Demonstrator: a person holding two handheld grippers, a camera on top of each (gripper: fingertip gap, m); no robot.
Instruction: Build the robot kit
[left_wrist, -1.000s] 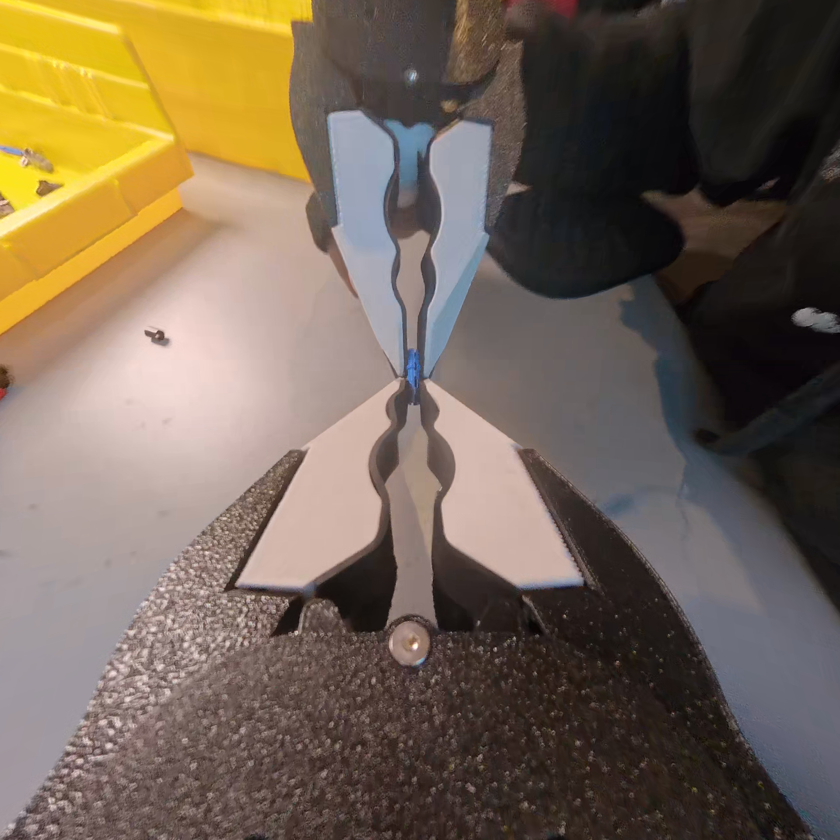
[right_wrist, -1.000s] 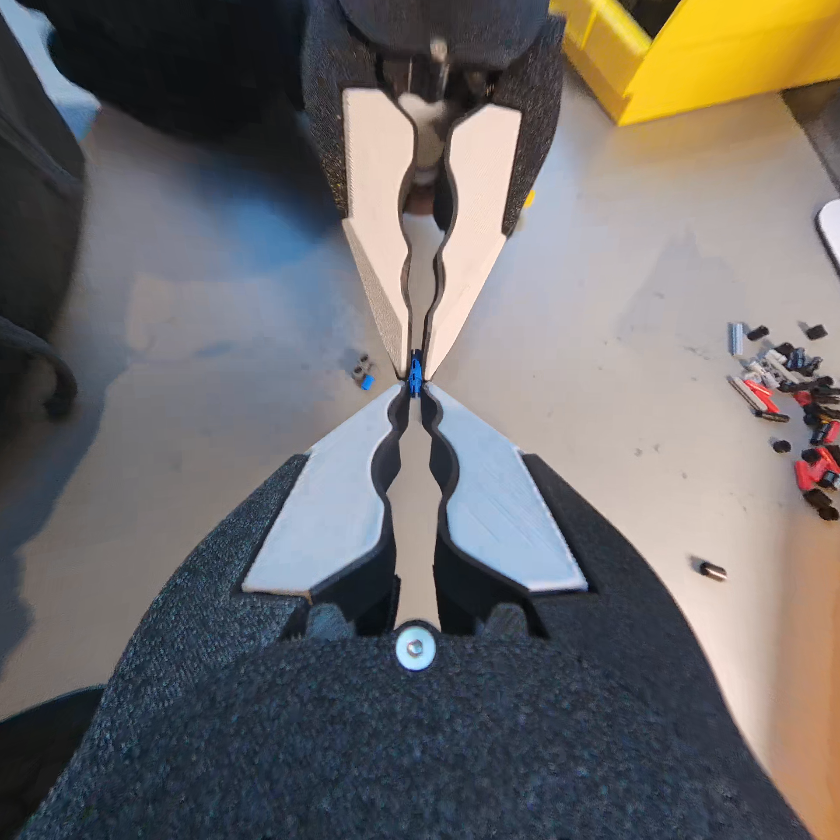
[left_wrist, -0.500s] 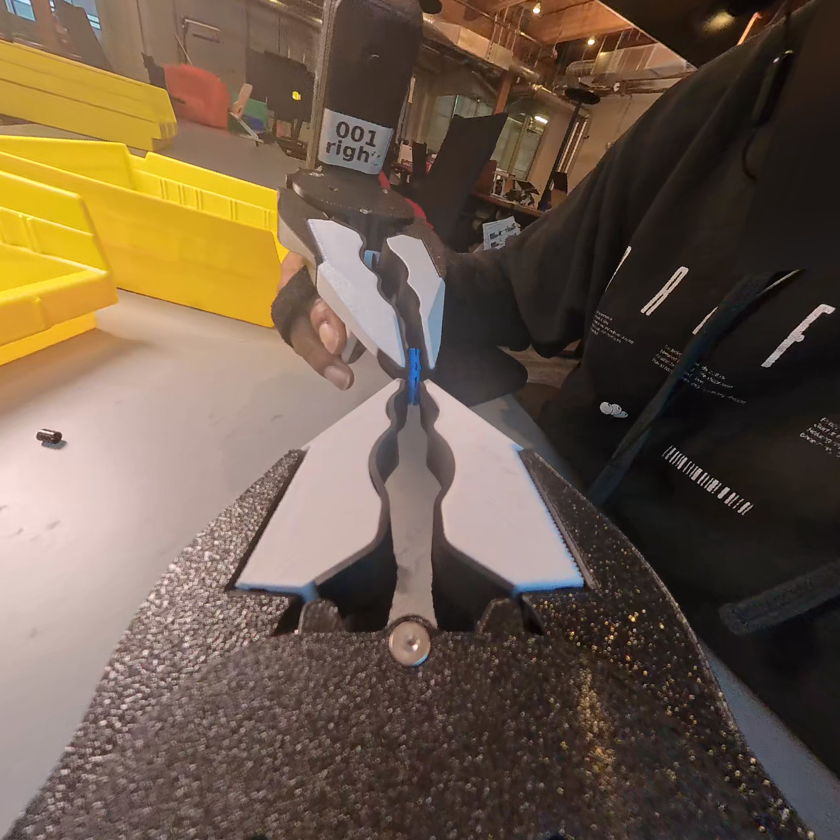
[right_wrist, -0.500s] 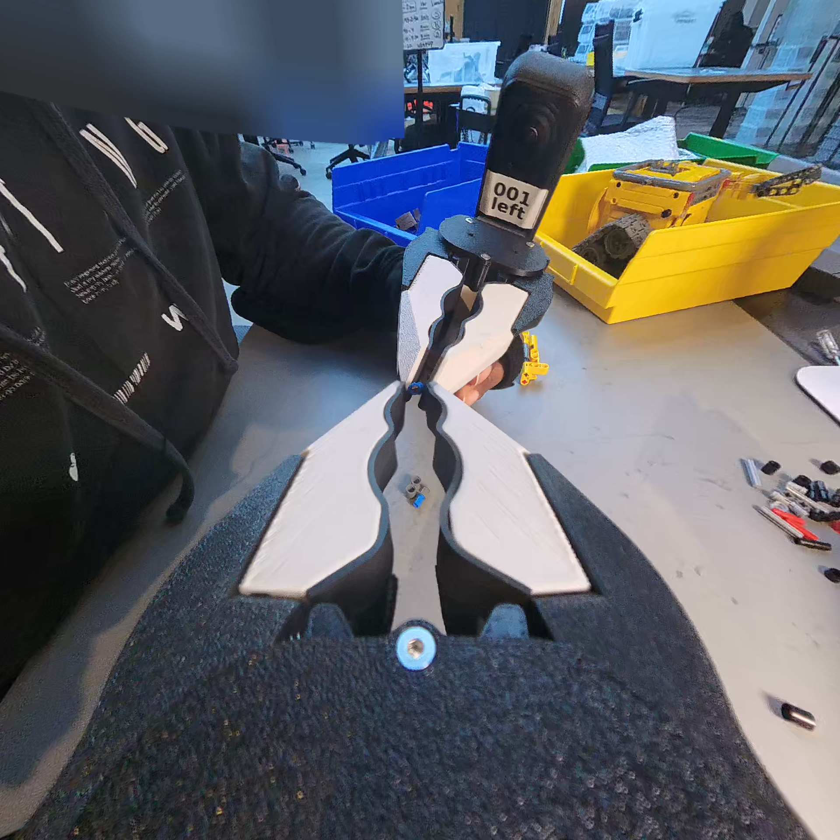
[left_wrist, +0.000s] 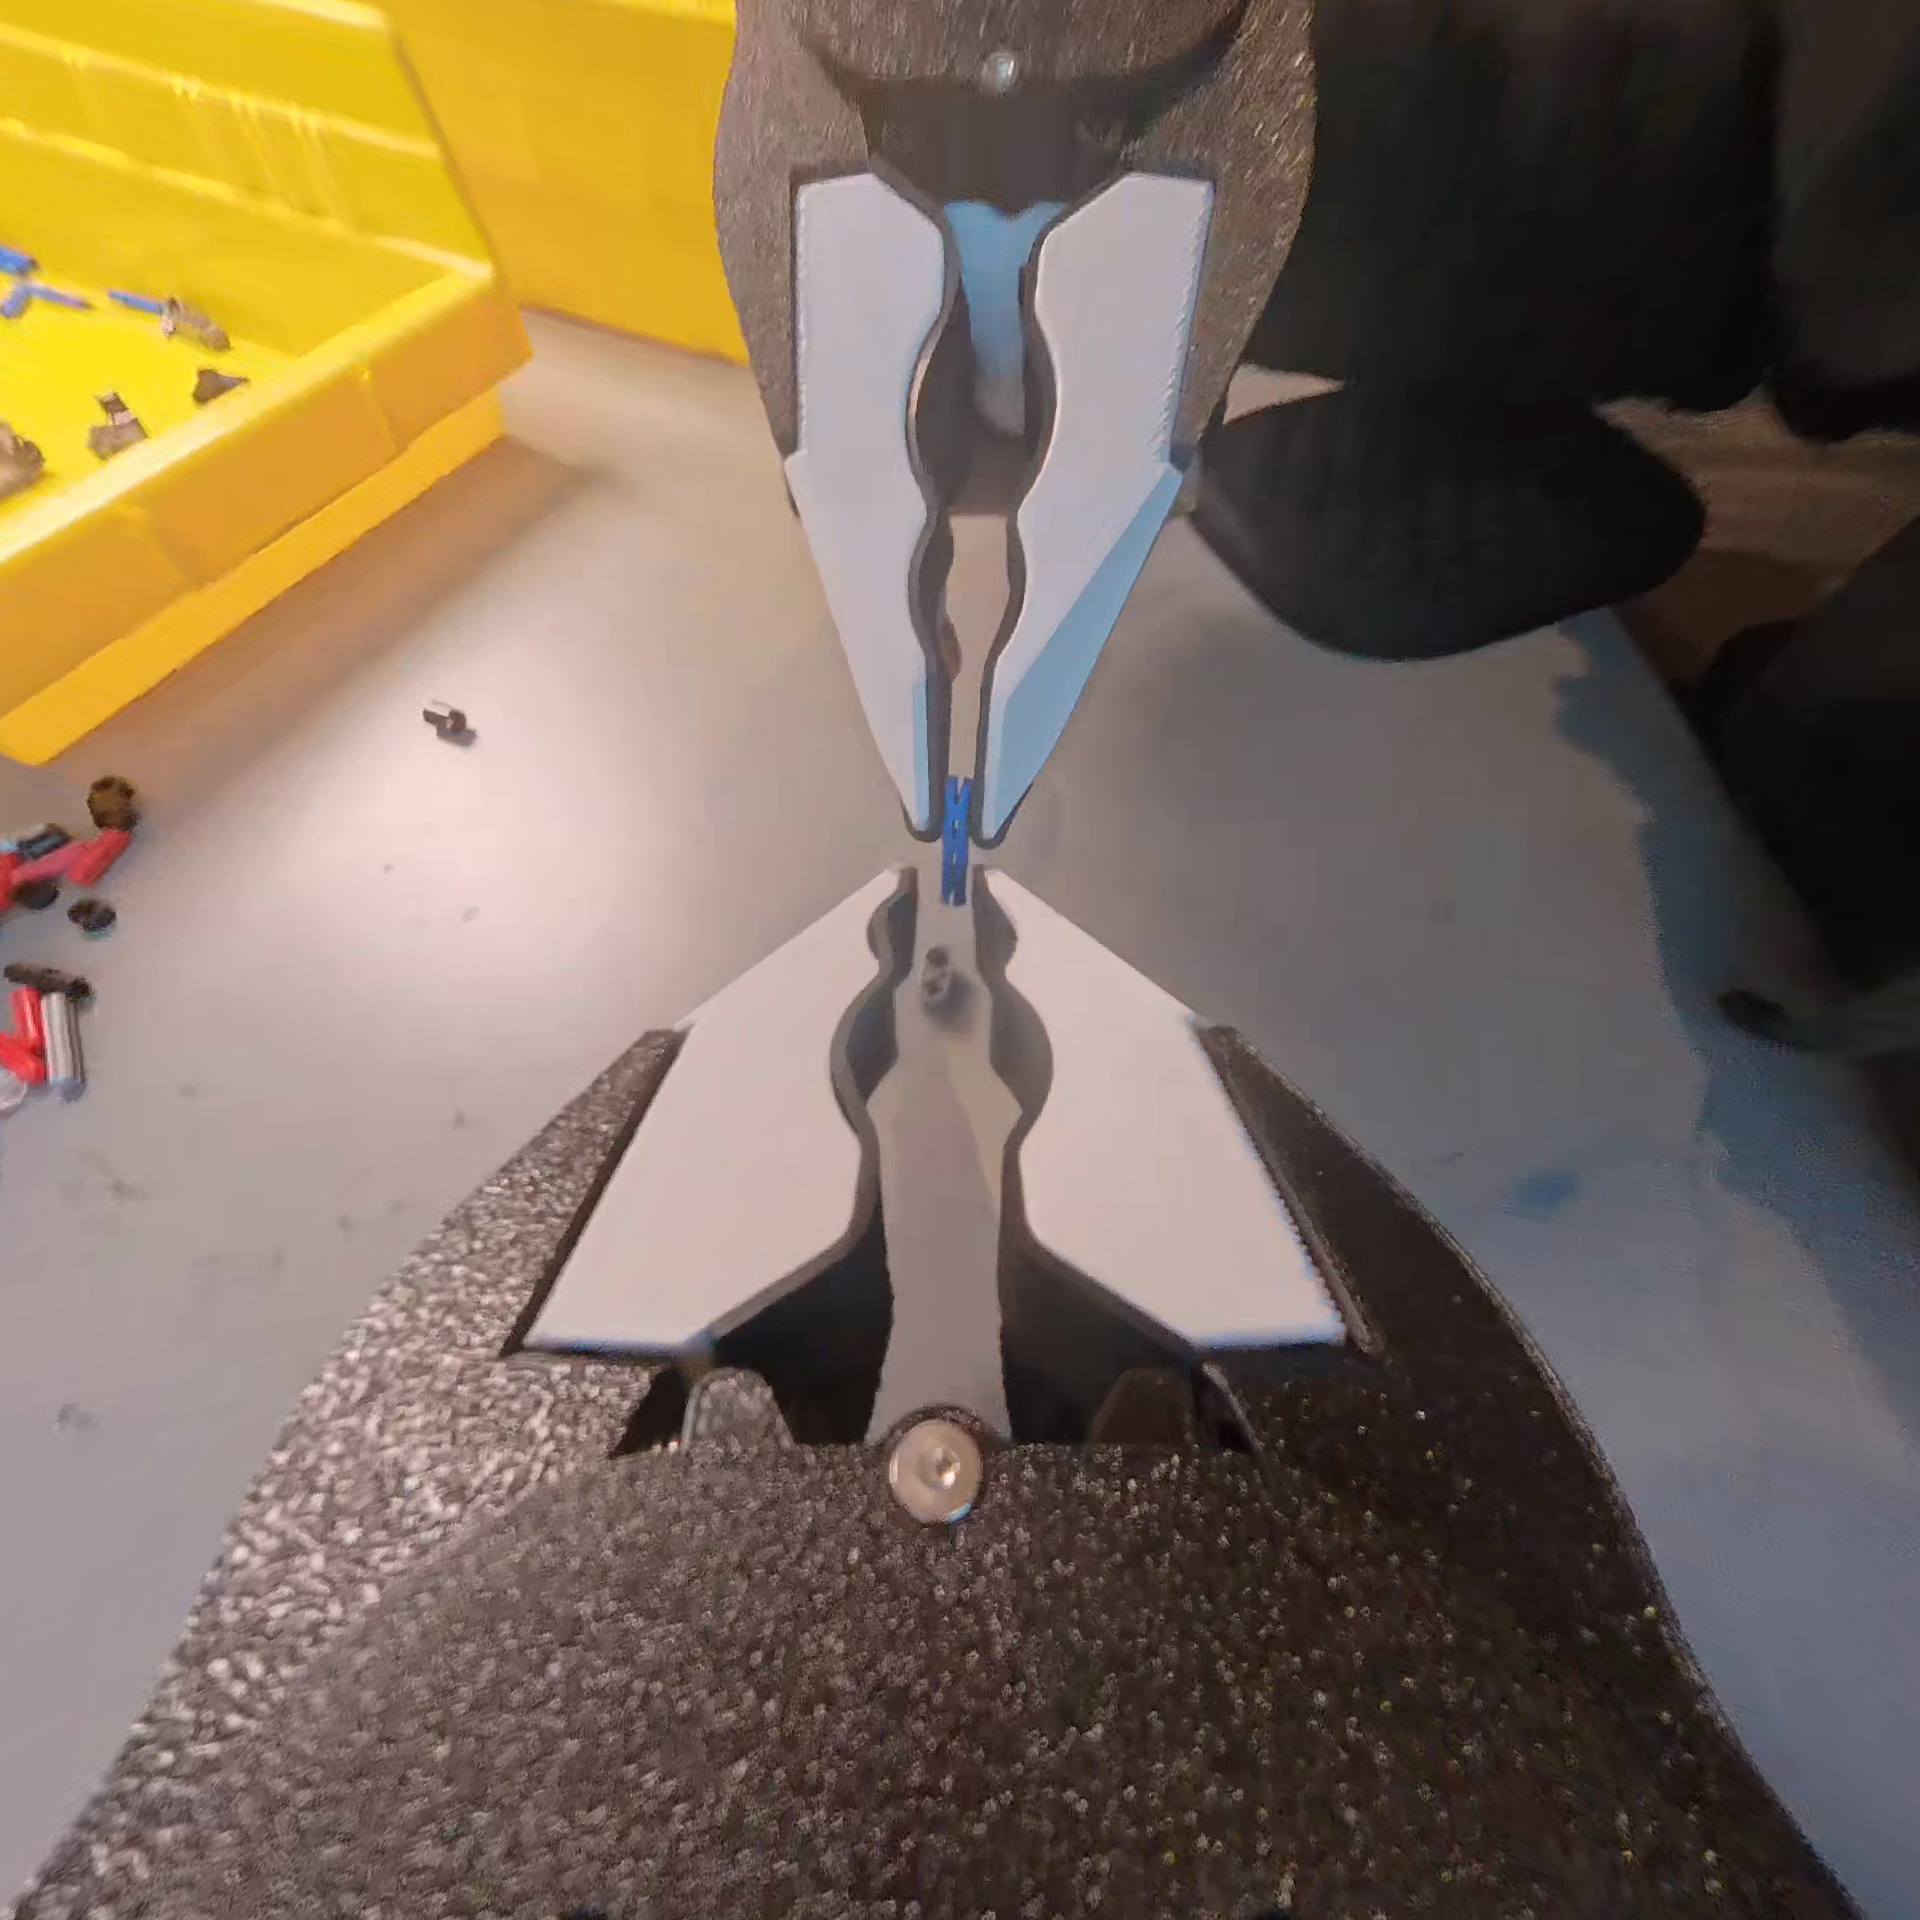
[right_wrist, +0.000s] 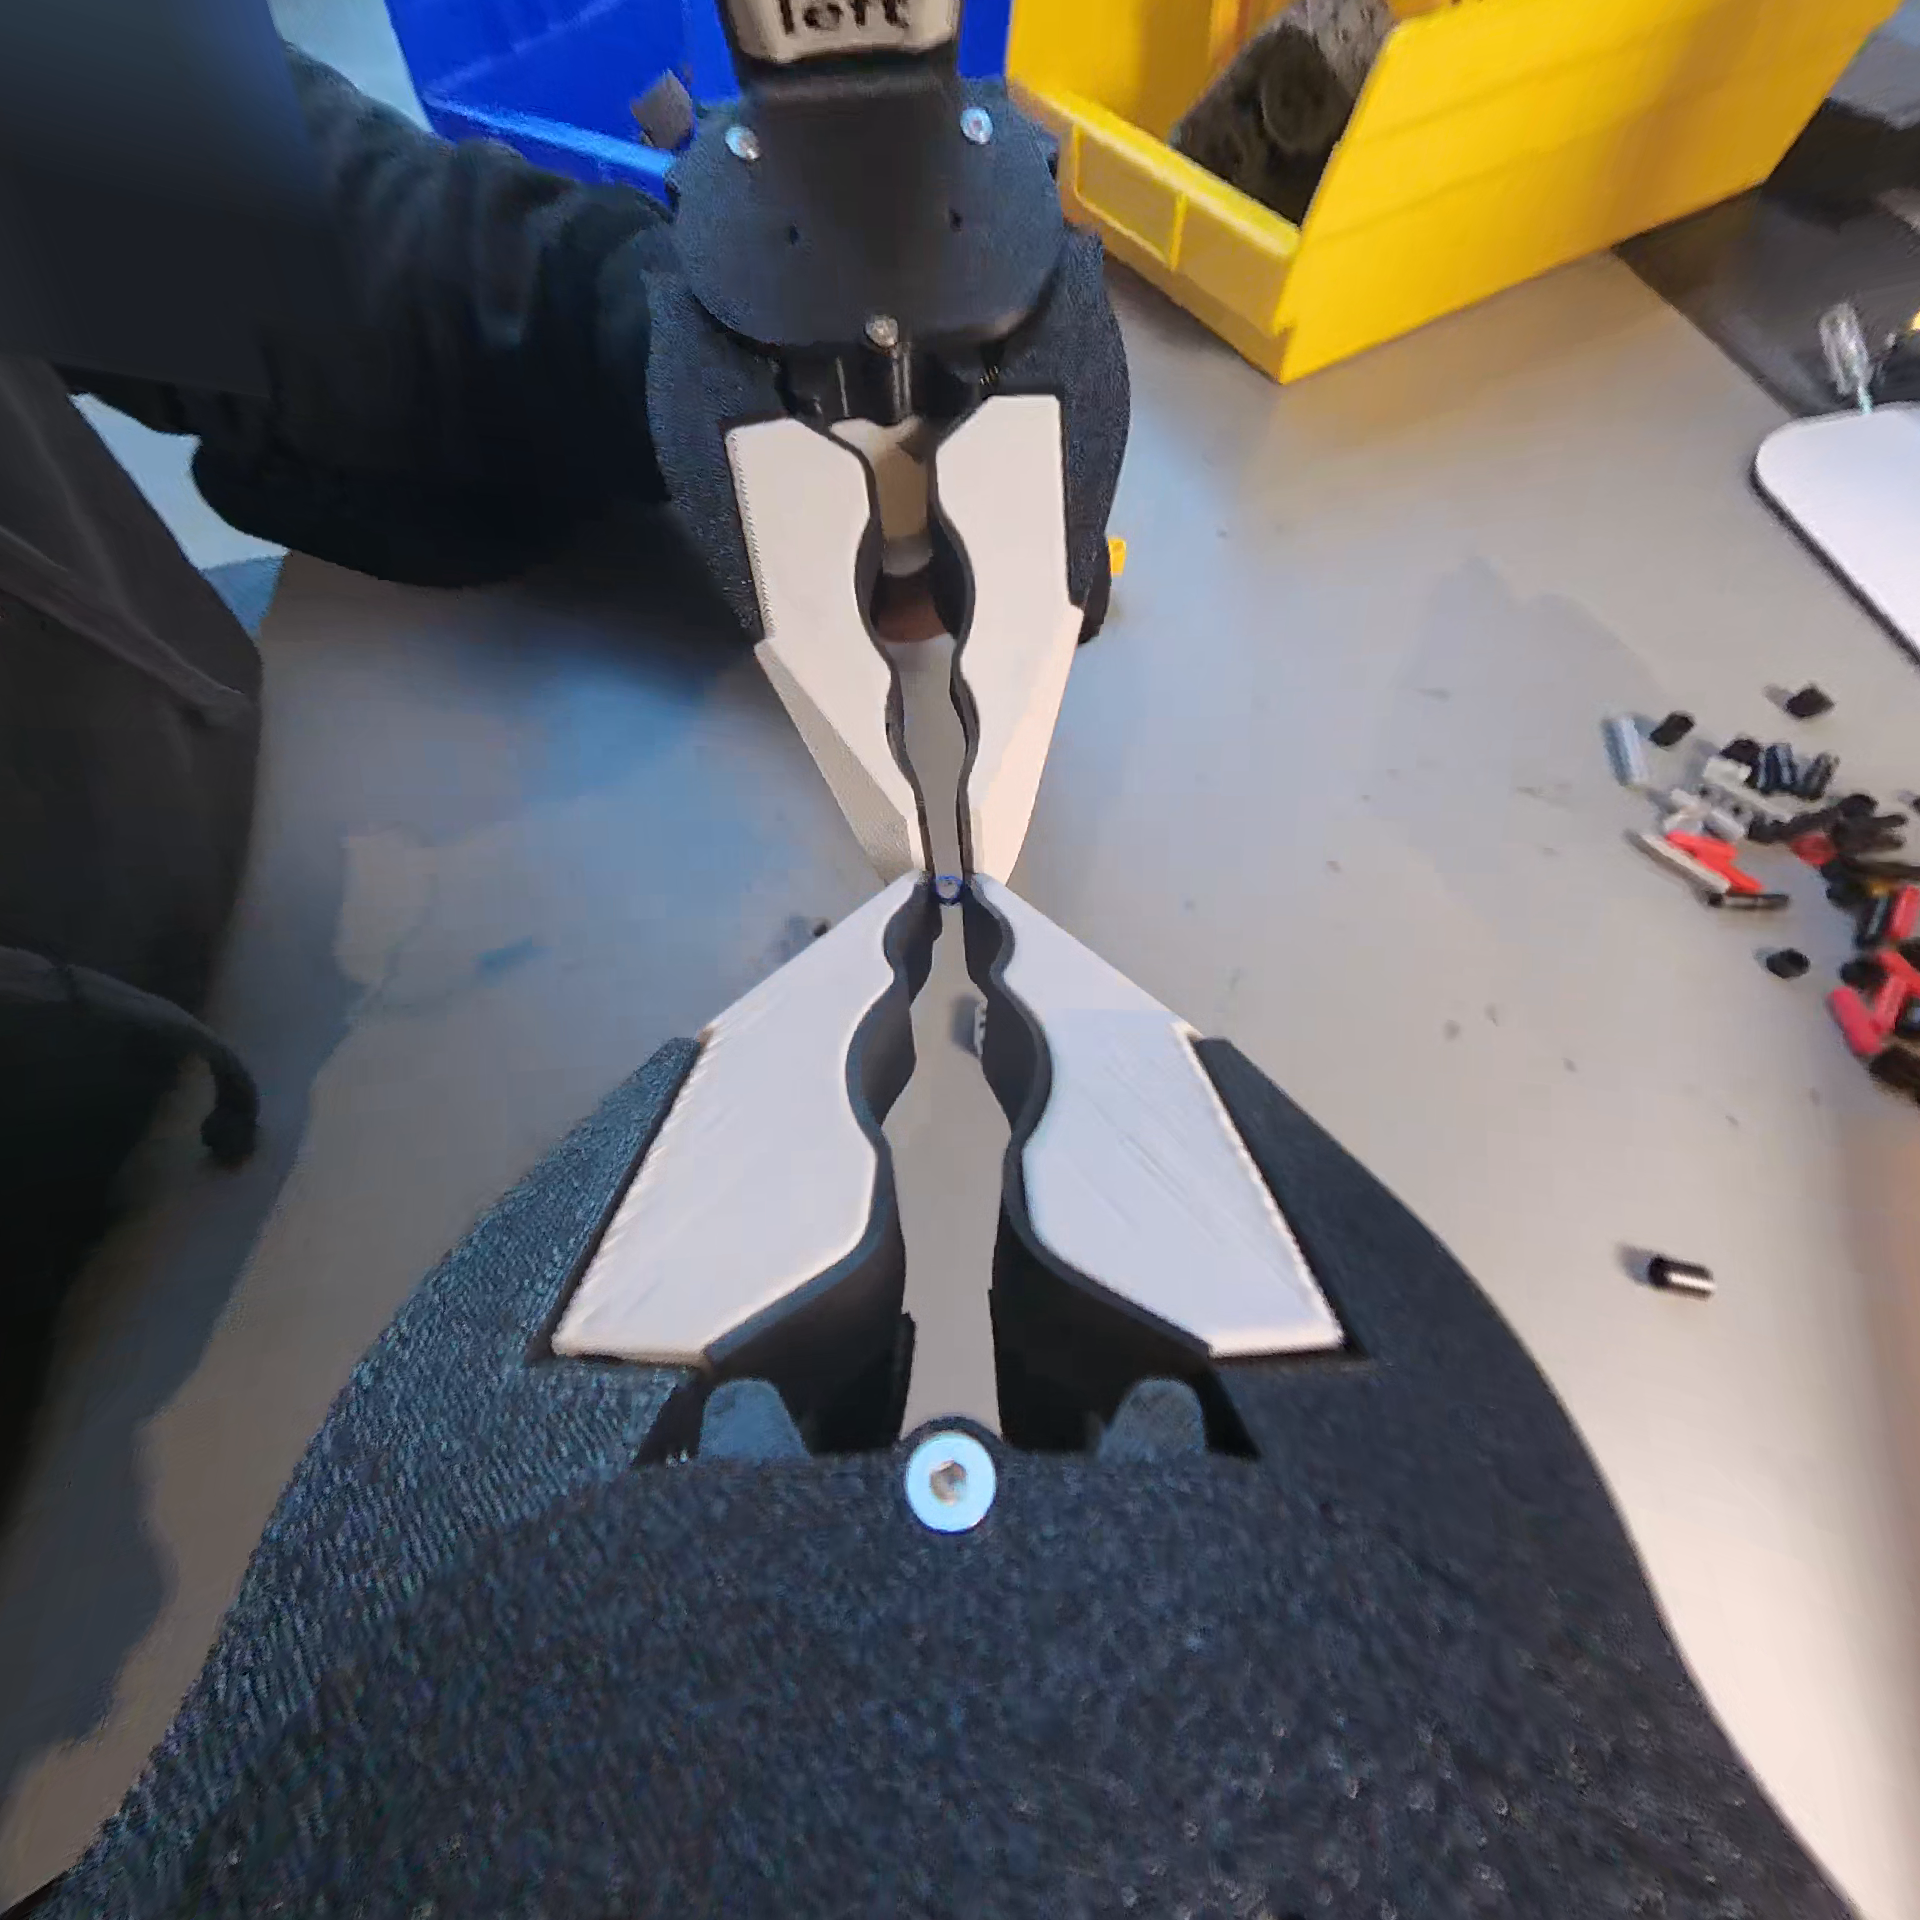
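Note:
A small blue pin (left_wrist: 956, 862) hangs between the two grippers above the grey table (left_wrist: 520, 1039). In the left wrist view my right gripper (left_wrist: 956, 826) comes in from the top, shut on the pin's upper part. My left gripper (left_wrist: 945, 883) faces it tip to tip. Its jaws stand slightly apart around the pin's lower end, with a thin gap on each side. In the right wrist view the pin (right_wrist: 948, 888) shows end-on as a blue ring in my right gripper (right_wrist: 948, 891), with my left gripper (right_wrist: 945, 862) opposite. A small grey piece (left_wrist: 940, 977) lies on the table below.
Yellow bins (left_wrist: 208, 468) stand at the left, with loose red and black parts (left_wrist: 52, 883) and a black pin (left_wrist: 447, 717) nearby. In the right wrist view there are a yellow bin (right_wrist: 1403, 208), a blue bin (right_wrist: 540, 62), a parts pile (right_wrist: 1818, 831) and a white object (right_wrist: 1849, 499). A person's dark sleeve (right_wrist: 364, 364) is close. Only a small space, under 4 cm, lies between the two pairs of fingers.
Half a second ago both grippers were tilted up toward the room; now they point down at the table again. My left jaws have parted slightly around the pin.

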